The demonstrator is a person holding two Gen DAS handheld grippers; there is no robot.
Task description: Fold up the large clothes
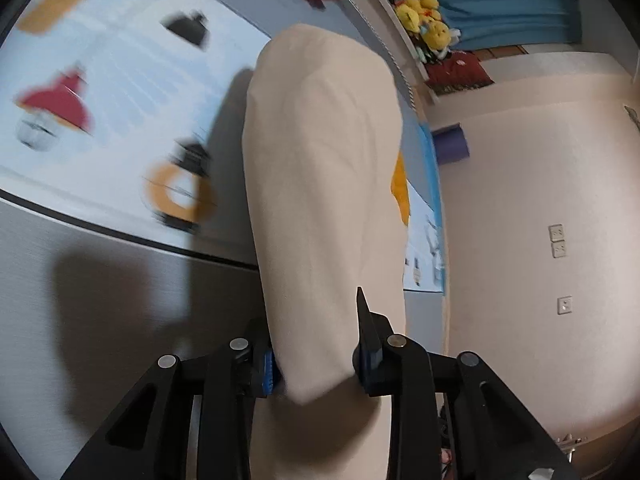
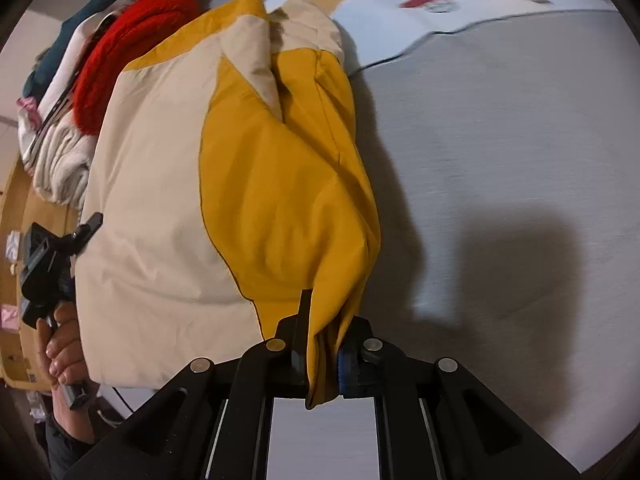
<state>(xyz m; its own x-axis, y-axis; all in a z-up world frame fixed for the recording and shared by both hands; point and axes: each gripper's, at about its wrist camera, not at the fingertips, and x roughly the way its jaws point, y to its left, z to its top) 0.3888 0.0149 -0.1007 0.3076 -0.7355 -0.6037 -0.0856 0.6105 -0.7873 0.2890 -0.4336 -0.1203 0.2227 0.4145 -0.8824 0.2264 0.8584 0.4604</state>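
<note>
A large cream and mustard-yellow jacket (image 2: 168, 184) lies lifted over the grey table (image 2: 500, 152). My right gripper (image 2: 324, 344) is shut on a bunched yellow edge of the jacket (image 2: 320, 360). My left gripper (image 1: 316, 344) is shut on the cream part of the jacket (image 1: 324, 184), which hangs up in front of the lens. The left gripper also shows in the right wrist view (image 2: 86, 230) at the jacket's left edge, held by a hand.
A red knit garment (image 2: 132, 48) and white and dark clothes (image 2: 60, 160) lie piled at the table's far left. A printed light-blue mat (image 1: 100, 92) covers the far table. Yellow plush toys (image 1: 424, 20) sit on a shelf by the cream wall (image 1: 540, 200).
</note>
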